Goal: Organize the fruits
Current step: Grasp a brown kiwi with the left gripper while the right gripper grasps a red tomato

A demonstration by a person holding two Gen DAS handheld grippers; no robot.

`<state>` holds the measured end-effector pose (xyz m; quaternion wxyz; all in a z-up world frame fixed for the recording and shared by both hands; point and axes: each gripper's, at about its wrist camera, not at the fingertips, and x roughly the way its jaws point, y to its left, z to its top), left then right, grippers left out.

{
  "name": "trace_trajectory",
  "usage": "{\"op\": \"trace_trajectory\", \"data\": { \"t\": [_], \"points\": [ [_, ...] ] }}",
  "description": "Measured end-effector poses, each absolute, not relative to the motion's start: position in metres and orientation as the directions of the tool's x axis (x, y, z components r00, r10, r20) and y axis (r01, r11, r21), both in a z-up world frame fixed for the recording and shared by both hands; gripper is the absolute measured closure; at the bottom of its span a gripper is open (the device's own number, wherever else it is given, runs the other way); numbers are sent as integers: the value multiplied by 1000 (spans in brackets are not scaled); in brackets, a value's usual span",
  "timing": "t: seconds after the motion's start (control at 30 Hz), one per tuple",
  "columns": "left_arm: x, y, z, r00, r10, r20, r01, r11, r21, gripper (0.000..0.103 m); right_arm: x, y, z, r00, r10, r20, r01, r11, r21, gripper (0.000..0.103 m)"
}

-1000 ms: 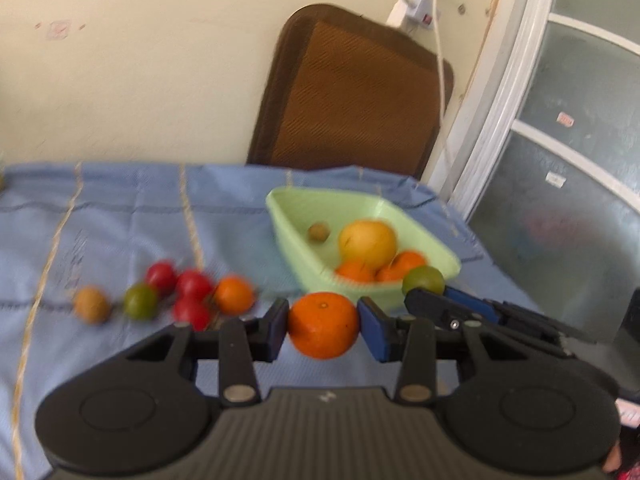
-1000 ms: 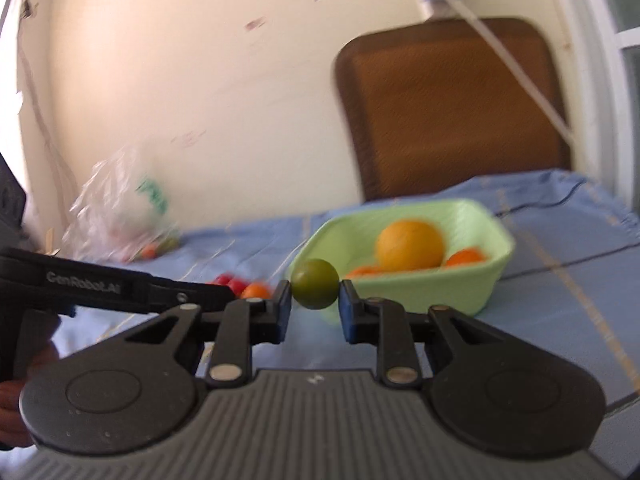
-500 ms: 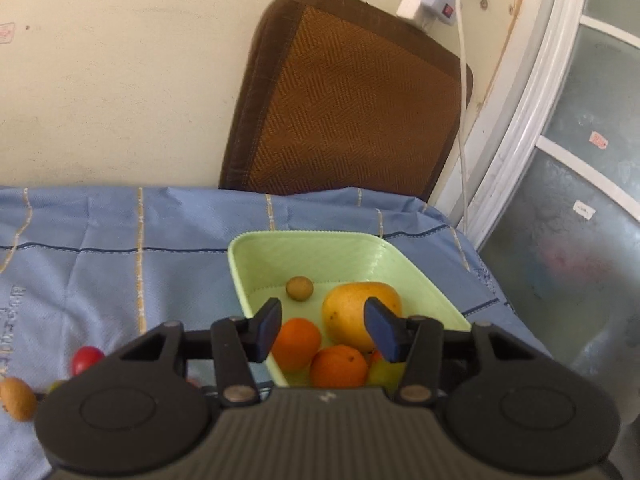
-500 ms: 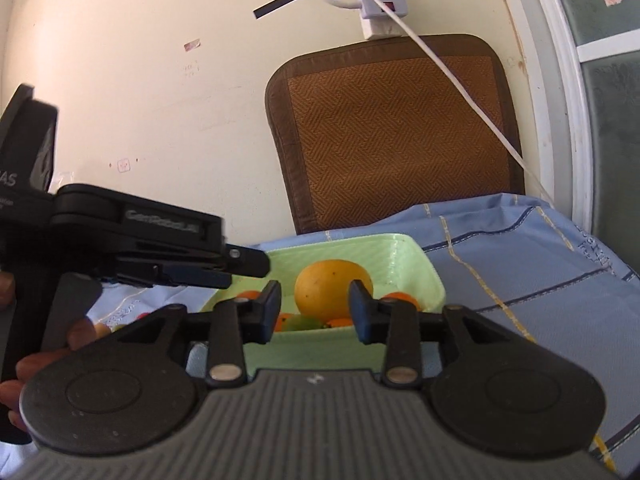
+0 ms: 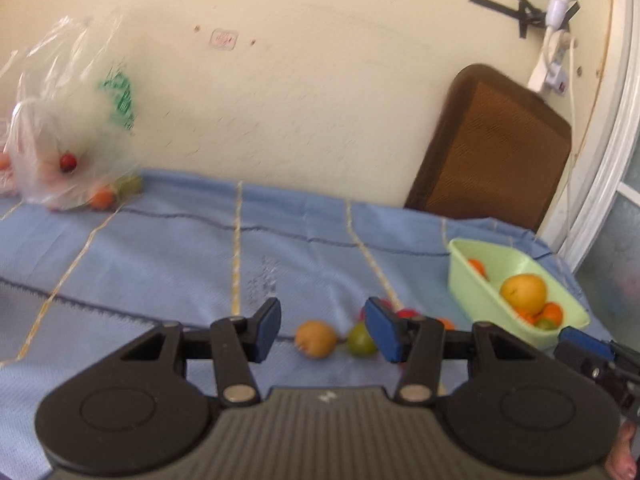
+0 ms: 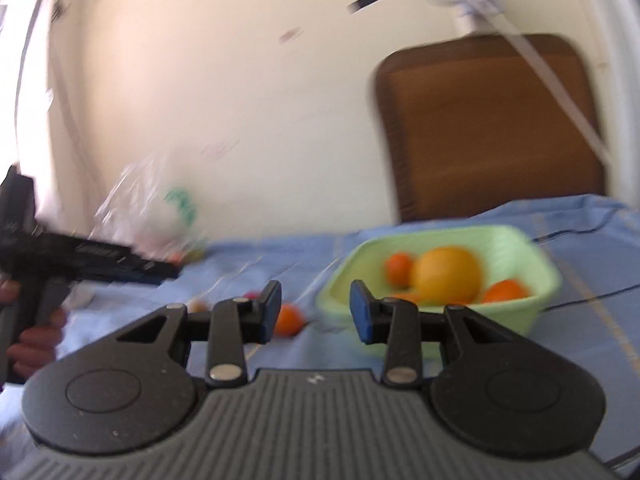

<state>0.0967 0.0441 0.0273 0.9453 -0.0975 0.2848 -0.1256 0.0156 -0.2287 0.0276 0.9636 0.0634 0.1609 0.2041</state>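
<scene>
Left gripper: jaws apart, nothing held; it lines up on the tan fruit and green fruit lying loose on the blue cloth, likely the next pick.

Right gripper: jaws apart, empty, beside the green tub.

Tub holds 1 large yellow-orange fruit plus small oranges.

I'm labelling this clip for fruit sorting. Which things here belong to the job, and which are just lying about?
Job:
green tub holding fruit
big yellow-orange fruit in it
brown fruit, loose
green fruit, loose
small orange, loose

Lying about:
plastic bag
brown mat
power strip
</scene>
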Motion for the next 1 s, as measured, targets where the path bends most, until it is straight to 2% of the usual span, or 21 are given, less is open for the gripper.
{"op": "trace_trajectory", "data": {
  "t": [0.17, 0.4, 0.5, 0.53, 0.57, 0.83, 1.0],
  "points": [
    [119, 49, 7, 775, -314, -549, 157, 936, -315, 56, 34, -174, 23, 789, 436, -433, -445, 891, 87, 63],
    [129, 41, -1, 752, -357, -554, 195, 923, -331, 56, 77, -151, 20, 731, 457, -507, -444, 882, 154, 63],
    [131, 34, -3, 741, -347, -575, 203, 932, -301, 65, 91, -147, 14, 708, 458, -538, -437, 882, 176, 63],
    [130, 33, -3, 749, -342, -568, 204, 934, -293, 74, 94, -145, 11, 701, 457, -547, -437, 882, 178, 64],
    [129, 34, -3, 749, -346, -565, 209, 933, -294, 73, 96, -143, 9, 687, 455, -566, -436, 882, 179, 74],
    [82, 33, 0, 743, -401, -536, 258, 911, -322, 74, 57, -158, 14, 718, 453, -529, -436, 885, 166, 75],
    [39, 10, 2, 727, -438, -529, 349, 899, -264, 73, 11, -179, 14, 741, 439, -508, -417, 894, 166, 75]
  ]
}}
